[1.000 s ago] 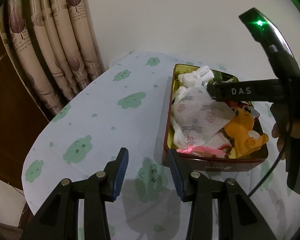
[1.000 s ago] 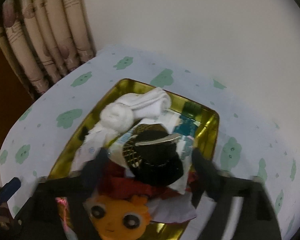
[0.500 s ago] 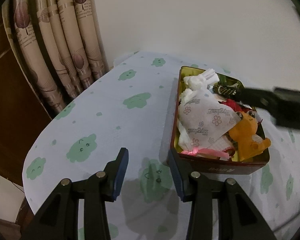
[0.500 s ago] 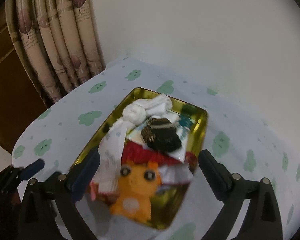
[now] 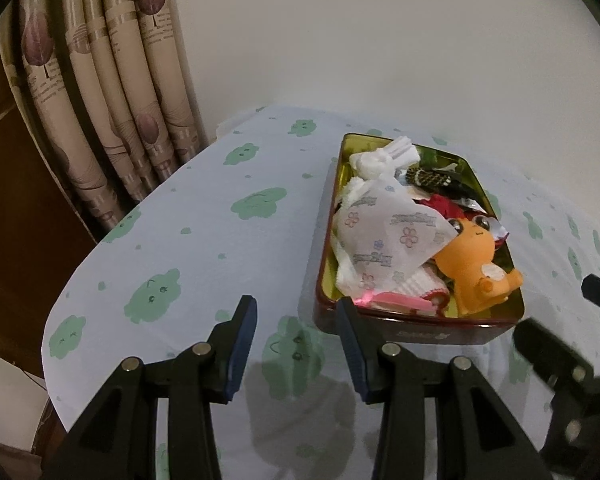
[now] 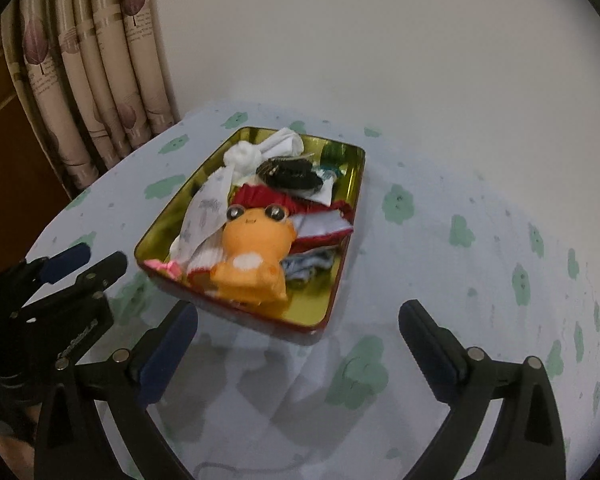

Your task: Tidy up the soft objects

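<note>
A red tin with a gold inside stands on the table, full of soft things: an orange plush toy, a white rolled sock, a printed tissue pack, a black sequinned hair piece and red cloth. My left gripper is open and empty, just in front of the tin's near left corner. My right gripper is wide open and empty, in front of the tin's near edge.
The table has a pale blue cloth with green cloud prints. A beige patterned curtain hangs at the left, with a white wall behind. The table edge falls off at the left. The left gripper shows in the right wrist view.
My right gripper has let go of the black hair piece into the tin and pulled back and away from above it. My left gripper has drawn back slightly.
</note>
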A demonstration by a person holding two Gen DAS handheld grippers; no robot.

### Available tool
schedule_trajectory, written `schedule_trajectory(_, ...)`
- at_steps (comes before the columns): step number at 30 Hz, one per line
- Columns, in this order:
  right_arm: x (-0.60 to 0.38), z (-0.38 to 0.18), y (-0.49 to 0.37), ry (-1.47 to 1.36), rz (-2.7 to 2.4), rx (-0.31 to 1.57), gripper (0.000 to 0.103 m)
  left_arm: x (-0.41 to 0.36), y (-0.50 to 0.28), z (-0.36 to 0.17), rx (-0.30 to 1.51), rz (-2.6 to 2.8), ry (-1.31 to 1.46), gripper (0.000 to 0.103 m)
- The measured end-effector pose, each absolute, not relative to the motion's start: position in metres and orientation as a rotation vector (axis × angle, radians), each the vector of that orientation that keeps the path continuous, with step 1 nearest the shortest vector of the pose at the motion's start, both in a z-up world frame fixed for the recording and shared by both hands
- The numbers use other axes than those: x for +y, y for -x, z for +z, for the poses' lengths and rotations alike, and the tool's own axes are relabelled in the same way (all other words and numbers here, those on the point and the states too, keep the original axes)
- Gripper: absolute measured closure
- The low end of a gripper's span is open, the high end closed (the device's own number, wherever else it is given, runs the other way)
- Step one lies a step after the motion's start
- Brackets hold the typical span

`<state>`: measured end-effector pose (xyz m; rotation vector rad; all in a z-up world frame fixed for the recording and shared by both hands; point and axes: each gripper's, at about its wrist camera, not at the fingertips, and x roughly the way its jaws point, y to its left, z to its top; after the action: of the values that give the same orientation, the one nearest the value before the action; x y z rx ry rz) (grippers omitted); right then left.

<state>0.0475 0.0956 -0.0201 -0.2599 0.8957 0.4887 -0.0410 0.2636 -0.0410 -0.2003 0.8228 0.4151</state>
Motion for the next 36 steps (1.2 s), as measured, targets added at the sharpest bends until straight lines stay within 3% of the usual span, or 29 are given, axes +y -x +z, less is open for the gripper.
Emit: schedule_trajectory(36,0.103,-0.035,-0.044,0.269,0.483,0.939,0.003,0.258,0.041,-0.041,0.825,0.406,0.179,0.061)
